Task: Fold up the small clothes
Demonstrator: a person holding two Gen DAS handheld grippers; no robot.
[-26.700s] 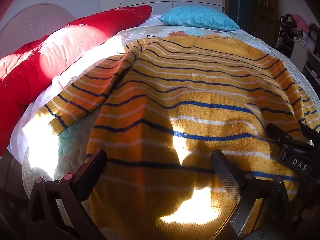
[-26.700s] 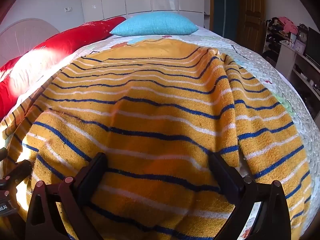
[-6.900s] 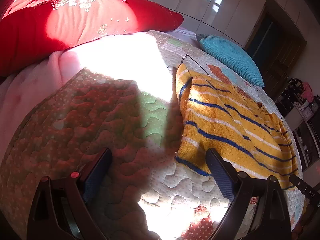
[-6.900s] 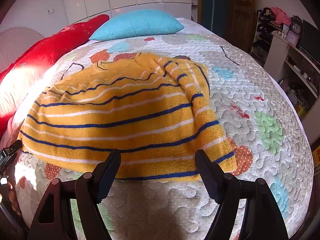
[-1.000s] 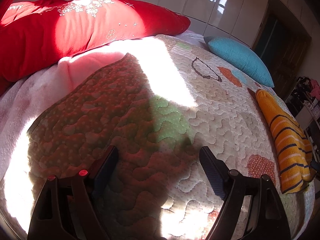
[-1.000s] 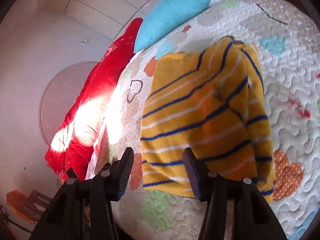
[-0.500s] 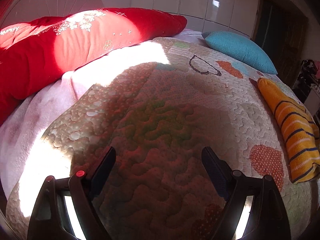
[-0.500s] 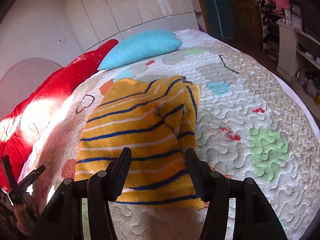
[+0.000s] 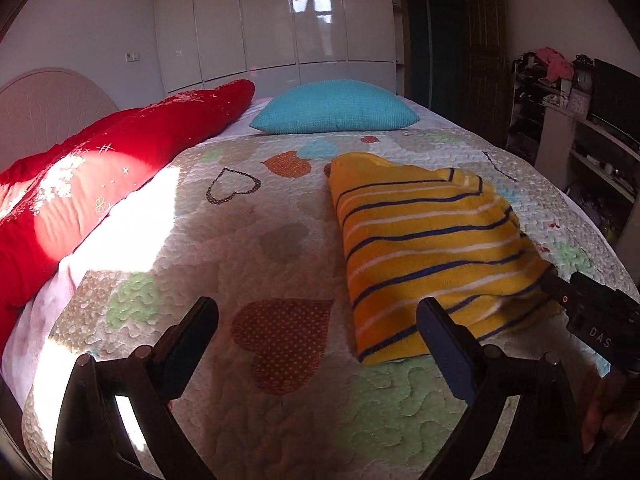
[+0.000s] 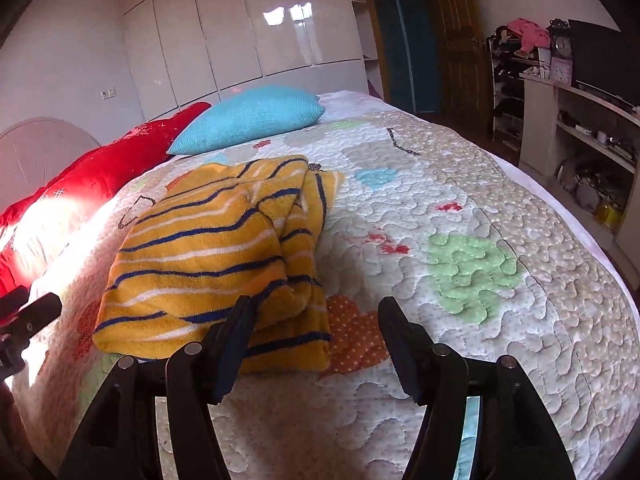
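The folded yellow striped sweater (image 10: 216,256) lies on the quilt (image 10: 460,216) of the bed, a thick bundle with its long axis running from me toward the blue pillow (image 10: 248,118), roughly six to twelve o'clock.

From my right claw (image 10: 314,344) it sits at about ten o'clock, its near edge just beyond the left finger, whose tip overlaps that edge in the view. Nothing is between the jaws; they stand apart and have just been opening, with only quilt showing in the gap.

From my left claw (image 9: 316,330) the sweater (image 9: 432,248) lies at about one o'clock, past the right finger. These jaws are spread wide, have just been opening too, and hold nothing.

I judge the right claw the nearer one: it is almost at the bundle's near right corner, while the left has bare quilt ahead. Any further fold or tidy-up would start from that near short edge.
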